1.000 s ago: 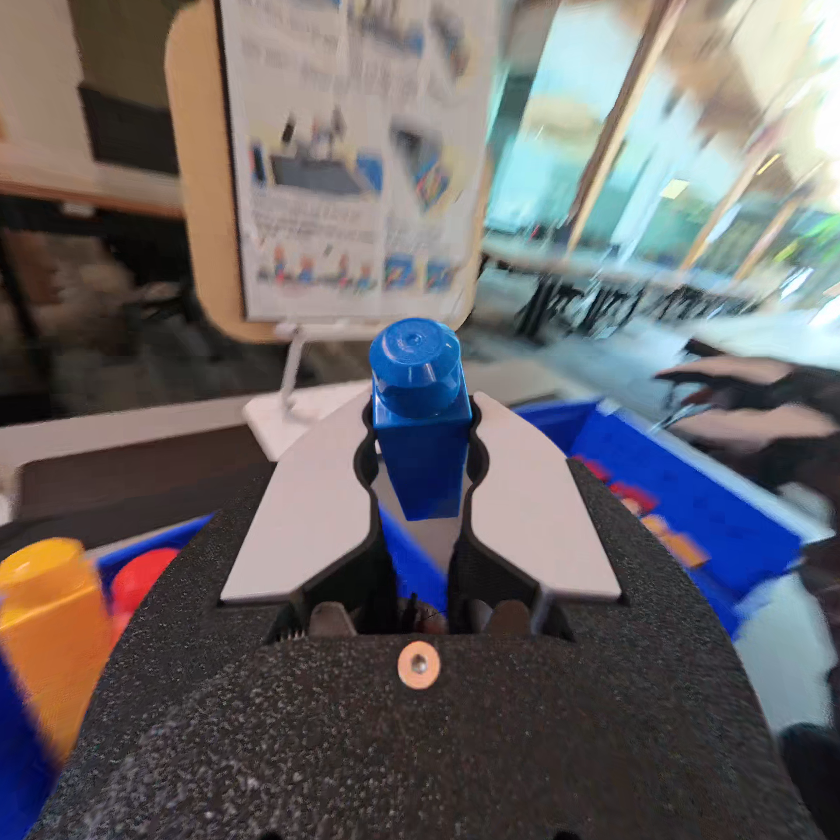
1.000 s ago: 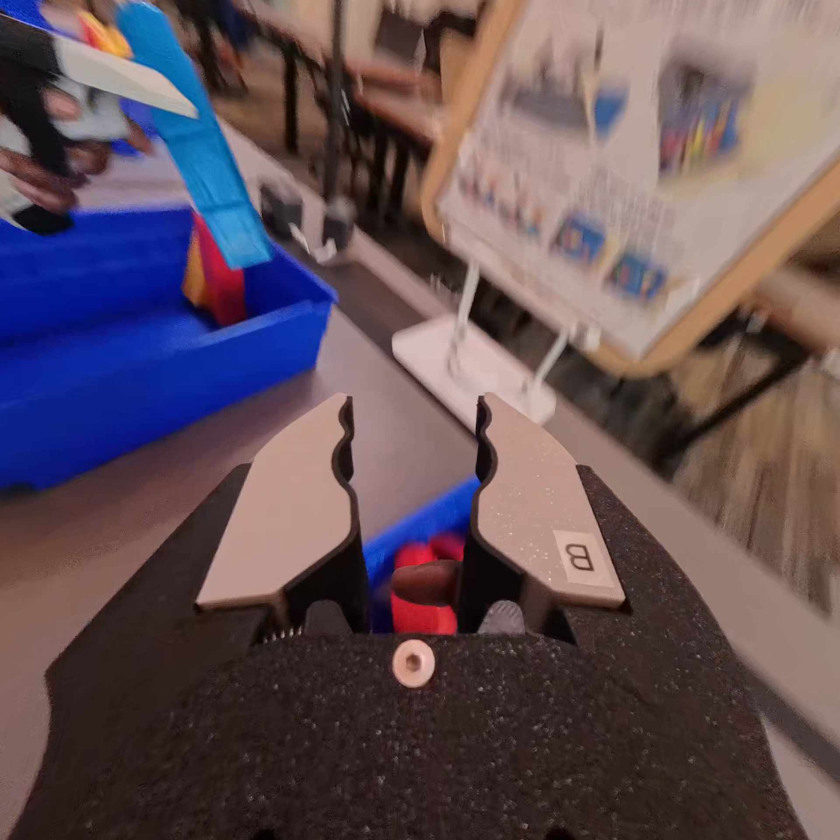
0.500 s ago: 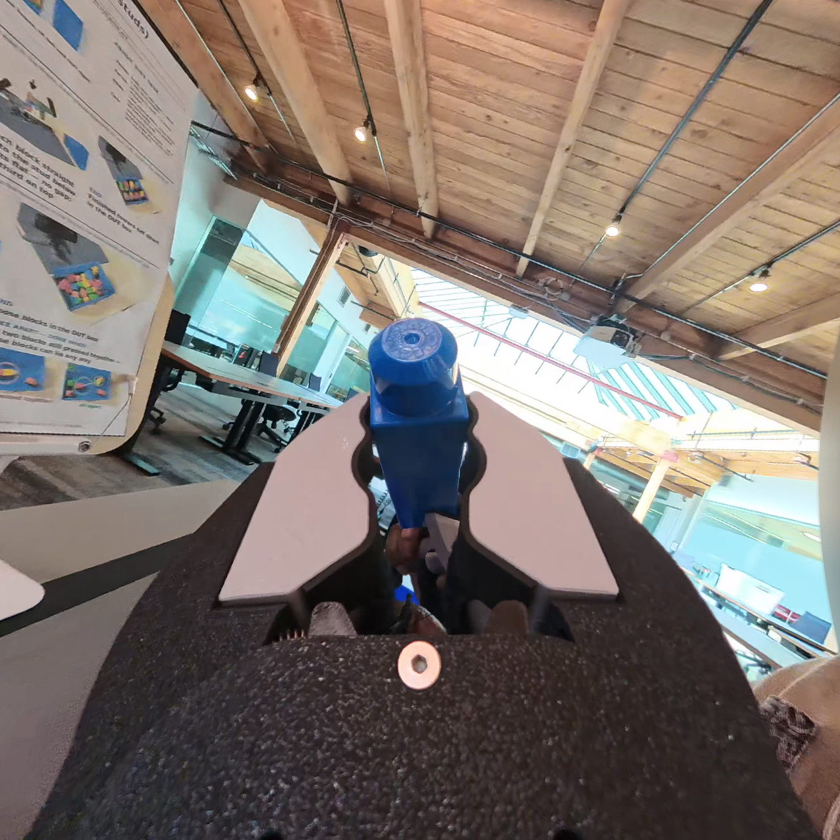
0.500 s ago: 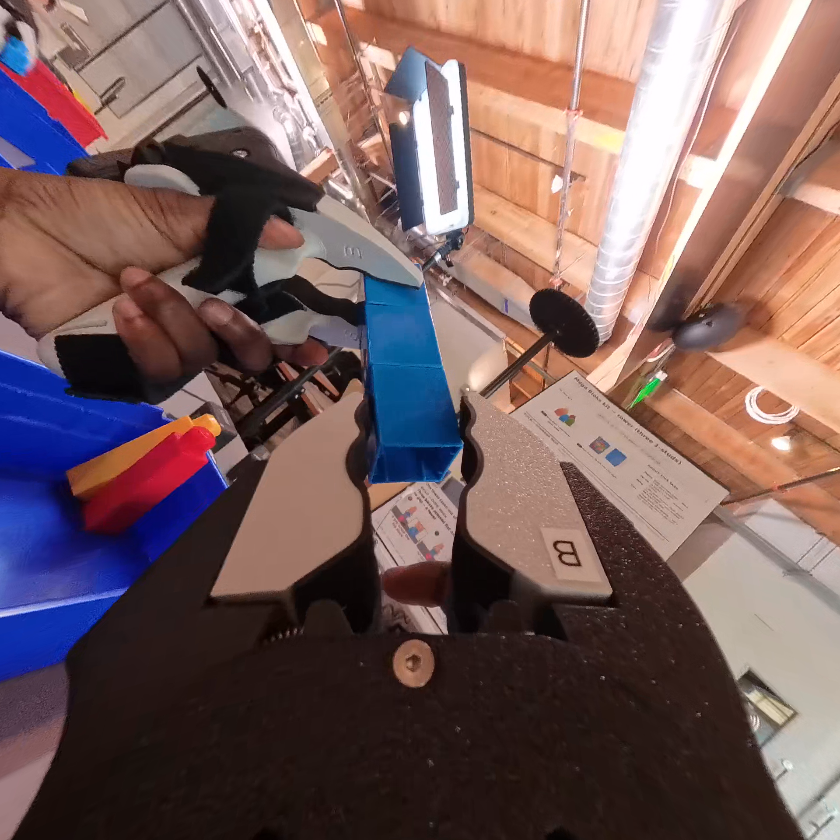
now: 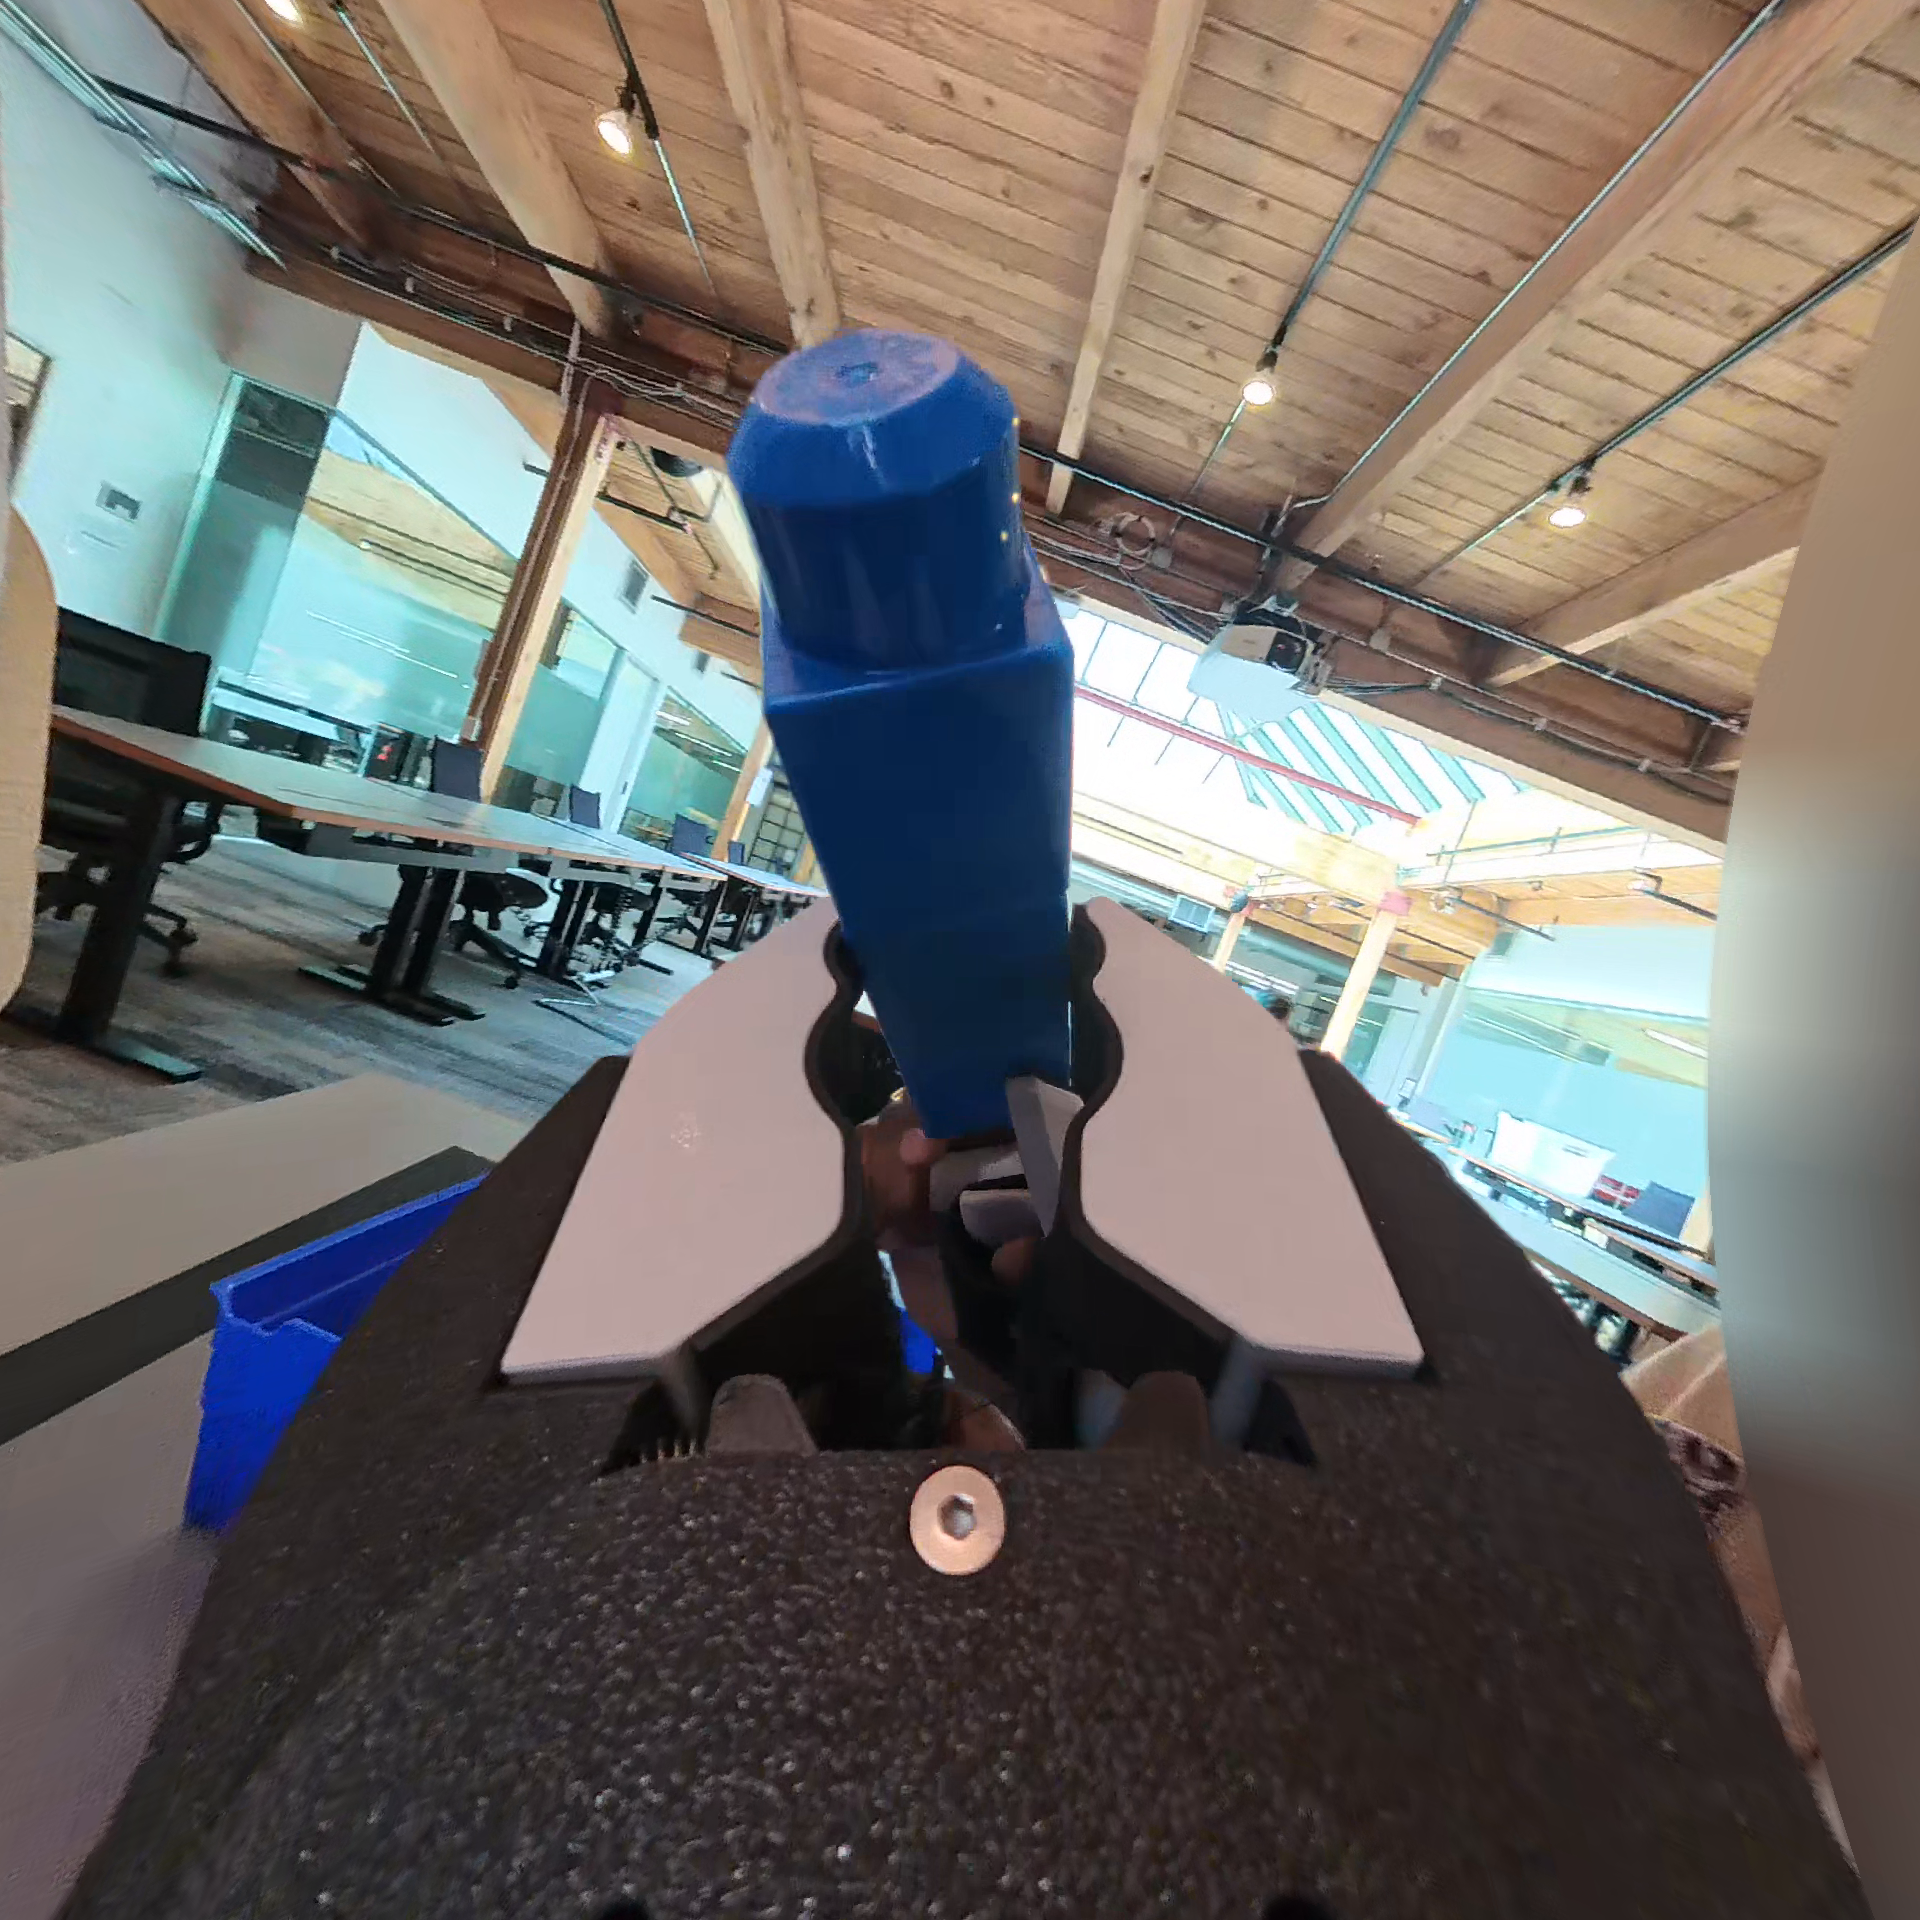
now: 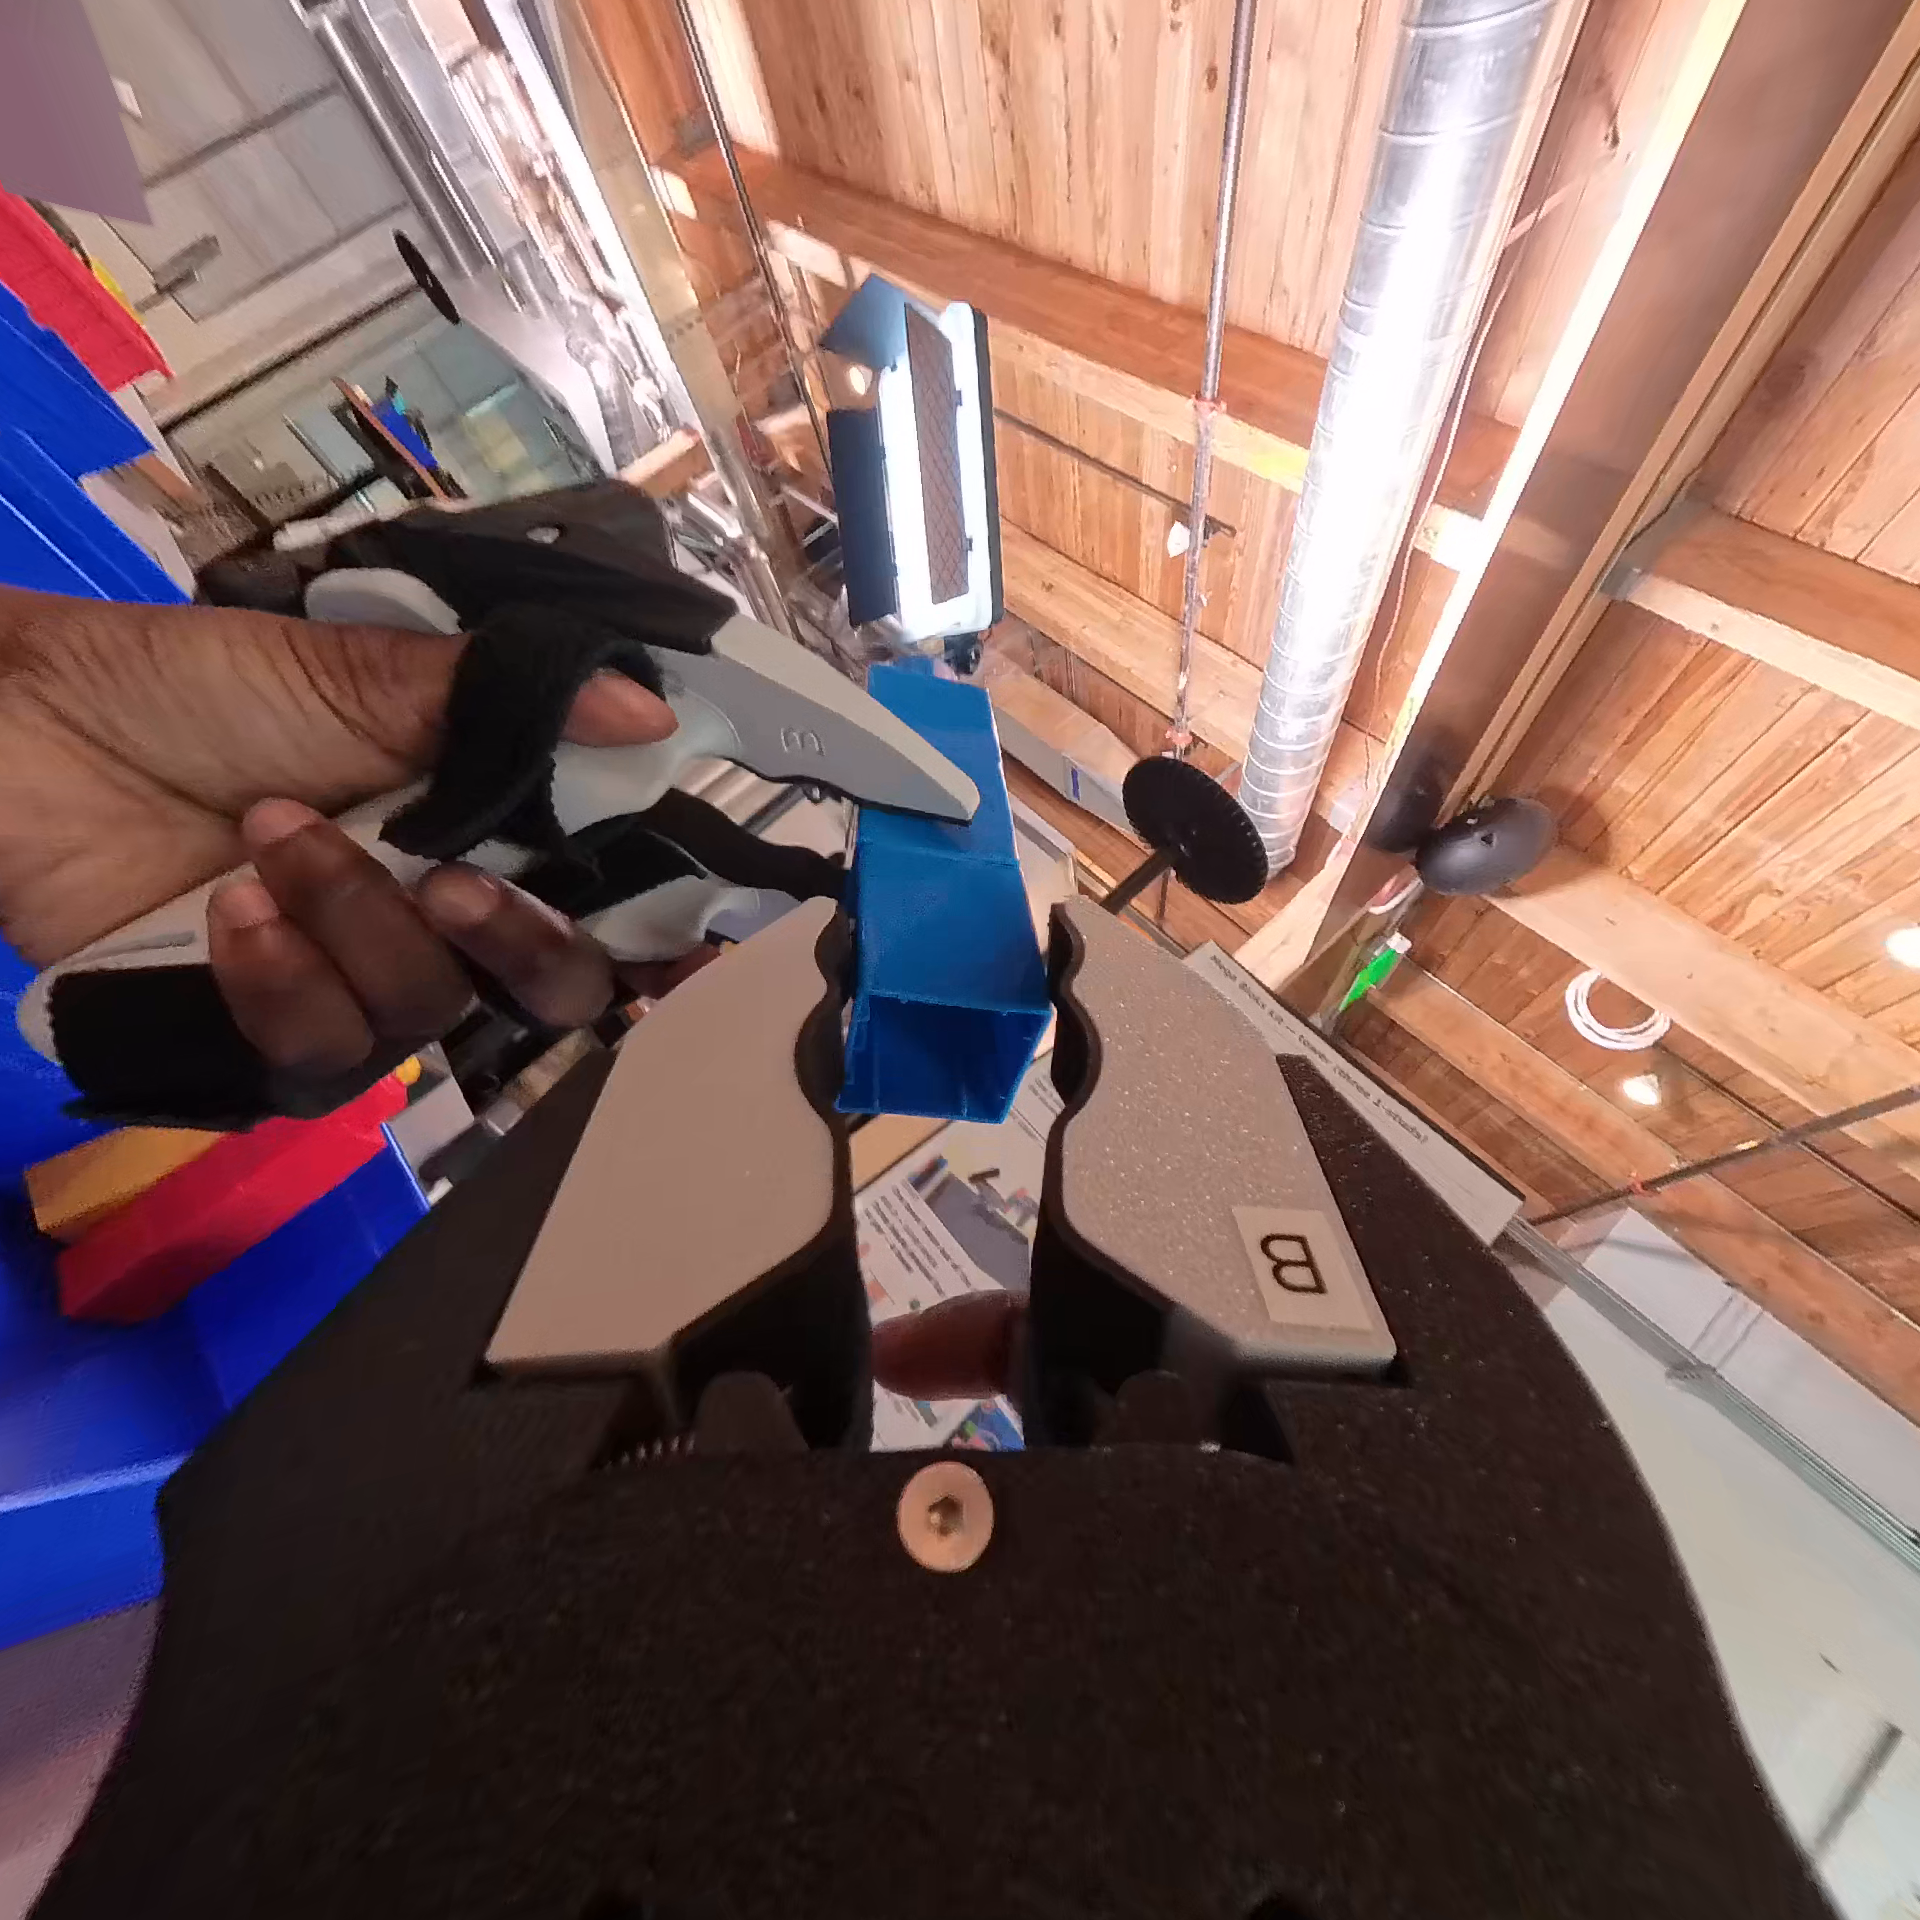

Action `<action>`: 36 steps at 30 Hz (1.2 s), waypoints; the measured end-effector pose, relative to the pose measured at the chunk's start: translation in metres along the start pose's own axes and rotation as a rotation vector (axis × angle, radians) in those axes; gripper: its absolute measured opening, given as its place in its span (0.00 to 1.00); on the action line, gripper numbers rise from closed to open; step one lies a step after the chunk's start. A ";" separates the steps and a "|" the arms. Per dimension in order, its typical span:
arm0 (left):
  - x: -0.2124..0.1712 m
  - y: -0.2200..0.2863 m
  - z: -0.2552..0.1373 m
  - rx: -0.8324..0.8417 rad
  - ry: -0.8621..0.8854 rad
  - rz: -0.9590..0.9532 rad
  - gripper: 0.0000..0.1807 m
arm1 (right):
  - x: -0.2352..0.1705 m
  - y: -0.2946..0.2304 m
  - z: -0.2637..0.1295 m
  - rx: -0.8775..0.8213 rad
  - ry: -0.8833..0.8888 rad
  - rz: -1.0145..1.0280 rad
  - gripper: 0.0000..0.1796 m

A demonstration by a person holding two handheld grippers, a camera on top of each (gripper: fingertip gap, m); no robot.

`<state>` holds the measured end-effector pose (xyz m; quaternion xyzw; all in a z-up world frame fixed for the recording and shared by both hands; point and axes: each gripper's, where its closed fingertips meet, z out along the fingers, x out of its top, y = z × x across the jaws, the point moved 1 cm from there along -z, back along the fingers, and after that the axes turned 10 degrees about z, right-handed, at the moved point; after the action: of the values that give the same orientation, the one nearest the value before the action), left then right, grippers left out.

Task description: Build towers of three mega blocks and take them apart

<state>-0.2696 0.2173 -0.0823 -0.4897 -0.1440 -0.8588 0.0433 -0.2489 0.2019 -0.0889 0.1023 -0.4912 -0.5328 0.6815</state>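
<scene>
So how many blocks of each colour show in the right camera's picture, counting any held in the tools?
Blue blocks: 2, joined end to end
Red block: 1, in the blue bin
Yellow block: 1, against the red one
Total: 4
The red shape at top left is too unclear to count.

Grey table (image 5: pixel 94 1226), blue bin (image 5: pixel 275 1351) resting on it
</scene>
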 end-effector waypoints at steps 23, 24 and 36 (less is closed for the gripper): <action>0.083 -0.007 -0.095 0.209 0.211 0.187 0.20 | -0.019 0.056 -0.036 -0.039 -0.152 0.086 0.20; 0.087 -0.006 -0.102 0.235 0.217 0.213 0.20 | -0.031 0.068 -0.044 -0.060 -0.222 0.118 0.19; 0.088 -0.019 -0.119 0.397 0.149 0.300 0.20 | -0.240 0.097 -0.214 -0.321 -1.349 0.653 0.20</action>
<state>-0.4179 0.2070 -0.0677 -0.4231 -0.2319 -0.8313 0.2762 -0.0096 0.3575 -0.2655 -0.4956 -0.7227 -0.3163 0.3634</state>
